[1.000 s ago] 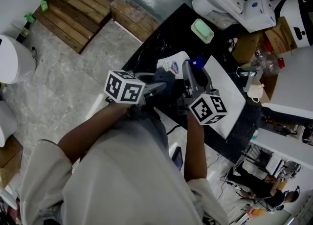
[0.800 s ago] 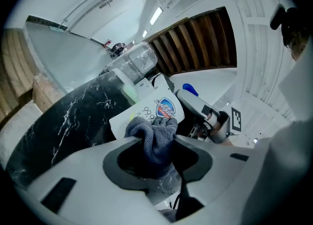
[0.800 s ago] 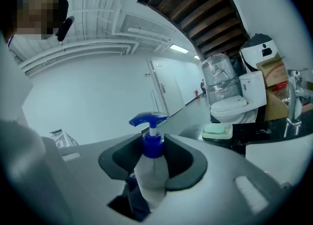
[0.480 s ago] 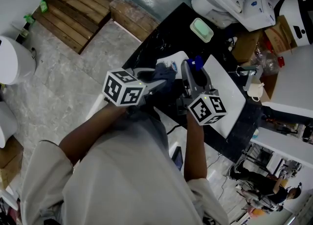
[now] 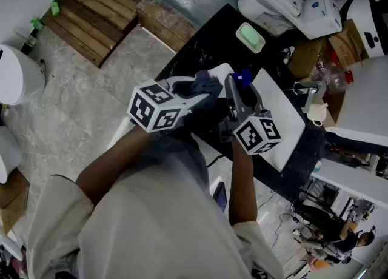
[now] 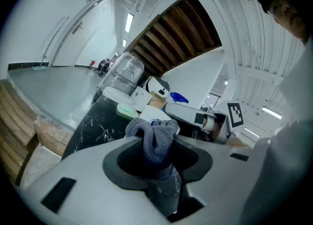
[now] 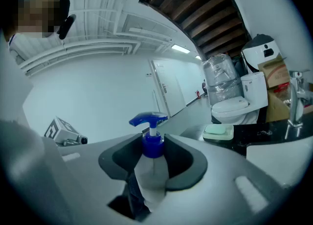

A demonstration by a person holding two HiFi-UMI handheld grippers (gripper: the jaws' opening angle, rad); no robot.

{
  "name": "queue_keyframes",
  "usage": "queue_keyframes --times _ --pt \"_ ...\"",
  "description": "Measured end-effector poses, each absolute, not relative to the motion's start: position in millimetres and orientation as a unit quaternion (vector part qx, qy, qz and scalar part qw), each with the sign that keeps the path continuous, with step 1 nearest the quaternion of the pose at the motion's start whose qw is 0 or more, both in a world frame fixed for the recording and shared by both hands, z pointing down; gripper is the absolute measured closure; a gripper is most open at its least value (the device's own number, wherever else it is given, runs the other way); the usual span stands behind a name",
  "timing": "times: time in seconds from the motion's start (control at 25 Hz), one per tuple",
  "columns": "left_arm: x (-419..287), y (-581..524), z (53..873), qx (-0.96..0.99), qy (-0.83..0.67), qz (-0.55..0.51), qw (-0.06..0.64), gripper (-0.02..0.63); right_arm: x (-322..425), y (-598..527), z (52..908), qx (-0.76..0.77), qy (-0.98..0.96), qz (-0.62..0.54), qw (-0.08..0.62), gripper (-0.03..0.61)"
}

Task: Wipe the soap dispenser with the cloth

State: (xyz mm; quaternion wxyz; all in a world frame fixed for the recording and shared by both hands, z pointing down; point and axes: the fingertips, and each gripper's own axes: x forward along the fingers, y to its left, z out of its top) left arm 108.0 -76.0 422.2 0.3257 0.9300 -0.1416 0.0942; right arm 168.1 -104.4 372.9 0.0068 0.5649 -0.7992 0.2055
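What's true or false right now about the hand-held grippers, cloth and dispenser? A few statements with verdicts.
1. The left hand-held gripper grips a grey cloth. True.
2. The right hand-held gripper is empty. False: it is shut on the soap dispenser.
3. The dispenser's pump head is red. False: it is blue.
4. A green soap dish sits on the dark counter. True.

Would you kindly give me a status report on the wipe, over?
Left gripper shut on cloth. Right gripper shut on soap dispenser. Cloth close beside it, contact unclear. Nothing between.
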Motion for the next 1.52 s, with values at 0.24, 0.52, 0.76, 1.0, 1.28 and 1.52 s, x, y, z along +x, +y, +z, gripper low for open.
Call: queue_keyframes --times 0.24,0.52,0.76,1.0,1.28,1.52 --pt "103 -81 413 0.933 -0.148 0.081 0.319 0.479 162 -104 373 0.563 -0.802 0.197 0.016 0.443" --pt "98 -76 401 0.940 -0.144 0.060 0.304 0.479 153 -101 373 0.554 -0.814 0.170 0.038 0.443" --pt "89 -64 395 0.947 -0.142 0.049 0.284 0.479 142 -96 372 0.542 -0.825 0.144 0.067 0.442" --pt "77 -57 394 0.946 -0.144 0.039 0.288 0.479 129 -94 373 0.532 -0.832 0.124 0.097 0.442" --pt "67 -50 394 0.944 -0.147 0.027 0.293 0.479 121 -89 372 0.529 -0.833 0.123 0.105 0.417" --pt "62 -50 389 0.944 -0.147 0.026 0.294 0.479 116 -91 370 0.523 -0.836 0.122 0.115 0.417"
